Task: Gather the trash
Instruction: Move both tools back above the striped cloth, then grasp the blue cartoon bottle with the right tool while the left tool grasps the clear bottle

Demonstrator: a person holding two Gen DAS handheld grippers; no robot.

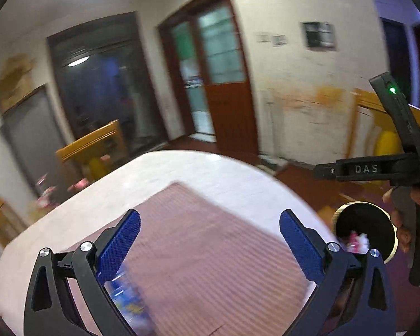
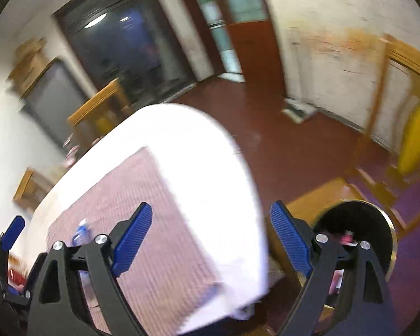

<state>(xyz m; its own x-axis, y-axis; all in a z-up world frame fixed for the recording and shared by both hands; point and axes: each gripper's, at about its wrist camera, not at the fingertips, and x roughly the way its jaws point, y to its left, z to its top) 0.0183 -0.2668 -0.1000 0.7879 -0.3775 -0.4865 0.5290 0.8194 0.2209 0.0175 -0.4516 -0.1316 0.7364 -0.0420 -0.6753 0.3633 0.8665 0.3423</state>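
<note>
While both views were smeared by motion blur, the left claw (image 1: 210,247) stood wide open at the bottom of its frame with nothing between its blue ribbed pads (image 1: 120,247), and the right claw (image 2: 211,239) likewise gaped wide and empty. Beneath them lay a white bench (image 1: 210,173) topped with a pink-brown striped mat (image 1: 204,252). A crumpled blue-and-clear plastic wrapper (image 1: 126,302) rested on the mat at the lower left of the left view, just behind the left pad; its details were too blurred to read. A round black bin with a gold rim (image 1: 364,228) stood on the red-brown floor (image 2: 280,140) at the lower right, beside the bench, with pink and white scraps (image 1: 357,240) inside it. At the right edge of the left view a hand (image 1: 403,224) gripped the other black tool.
</note>
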